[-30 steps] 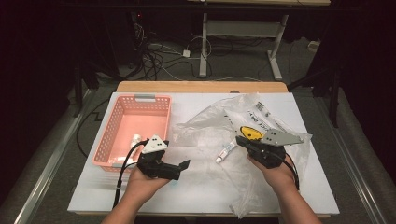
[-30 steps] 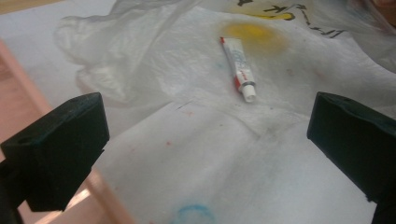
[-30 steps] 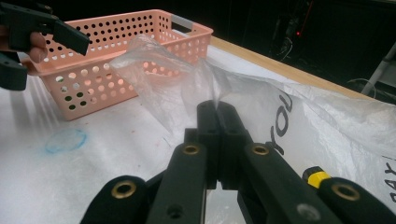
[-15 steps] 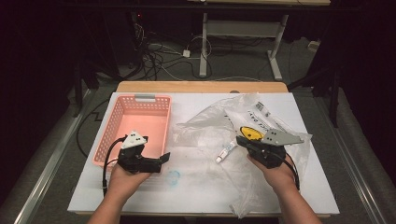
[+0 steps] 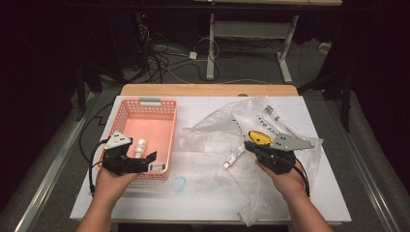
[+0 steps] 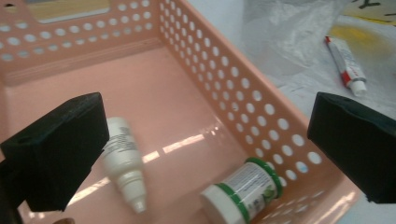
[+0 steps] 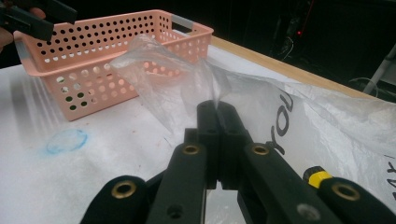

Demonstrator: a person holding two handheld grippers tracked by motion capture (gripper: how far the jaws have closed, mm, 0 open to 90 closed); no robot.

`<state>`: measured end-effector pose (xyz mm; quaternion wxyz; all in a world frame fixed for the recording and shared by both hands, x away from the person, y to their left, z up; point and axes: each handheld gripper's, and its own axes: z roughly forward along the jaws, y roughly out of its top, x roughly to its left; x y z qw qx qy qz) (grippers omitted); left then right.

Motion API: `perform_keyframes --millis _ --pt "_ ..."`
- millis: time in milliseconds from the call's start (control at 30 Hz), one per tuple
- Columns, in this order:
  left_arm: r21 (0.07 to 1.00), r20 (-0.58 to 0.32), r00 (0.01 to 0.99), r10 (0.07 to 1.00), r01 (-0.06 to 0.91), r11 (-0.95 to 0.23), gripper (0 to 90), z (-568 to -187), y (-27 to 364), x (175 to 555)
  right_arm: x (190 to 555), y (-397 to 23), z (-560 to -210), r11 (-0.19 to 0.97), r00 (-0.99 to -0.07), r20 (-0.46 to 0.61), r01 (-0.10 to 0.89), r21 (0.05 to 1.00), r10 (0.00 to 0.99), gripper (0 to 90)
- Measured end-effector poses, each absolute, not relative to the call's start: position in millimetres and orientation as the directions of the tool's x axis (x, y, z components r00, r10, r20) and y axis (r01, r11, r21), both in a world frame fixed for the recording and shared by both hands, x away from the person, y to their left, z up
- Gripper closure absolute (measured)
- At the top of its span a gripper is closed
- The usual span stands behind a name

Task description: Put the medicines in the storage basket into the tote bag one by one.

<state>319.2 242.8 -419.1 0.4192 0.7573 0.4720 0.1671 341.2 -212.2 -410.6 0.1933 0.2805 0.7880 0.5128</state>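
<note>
**Left gripper moving over basket as right keeps hold of bag**

The left gripper (image 5: 145, 161) is now hanging over the pink basket's (image 5: 126, 113) near end, having shifted leftward off the open bench (image 5: 203, 193) since a second ago; its fingers (image 6: 56, 149) are standing wide apart and empty. The right gripper (image 5: 249, 146) is staying put, its fingers pinching the clear plastic bag (image 7: 173, 88) shut between them. The white-topped bench is sitting in a dark room, with cables trailing on the floor behind. Two containers are lying in the basket: one white bottle (image 6: 122, 161) and one green-lidded jar (image 6: 243, 191). One small tube (image 5: 233, 157) is lying near the bag, just beside the right gripper.
</note>
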Motion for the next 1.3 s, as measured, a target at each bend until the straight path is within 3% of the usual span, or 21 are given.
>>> perform_keyframes --millis 333,700,1133,1300 --pt "0.795 -0.168 0.422 0.891 0.592 -0.131 0.0 -423 276 321 342 -213 -411 0.321 -0.766 -0.022 0.243 0.916 0.642 90.0" --pt "0.810 -0.168 0.449 0.877 0.571 -0.137 0.0 -414 265 326 342 -214 -412 0.315 -0.765 -0.013 0.250 0.916 0.644 90.0" --pt "0.742 -0.234 0.457 0.858 0.654 -0.146 0.1 -412 257 363 342 -215 -412 0.313 -0.762 -0.014 0.249 0.916 0.648 90.0" --pt "0.683 -0.213 0.455 0.864 0.702 -0.201 7.0 -414 253 363 342 -215 -412 0.312 -0.761 -0.011 0.252 0.916 0.649 90.0"
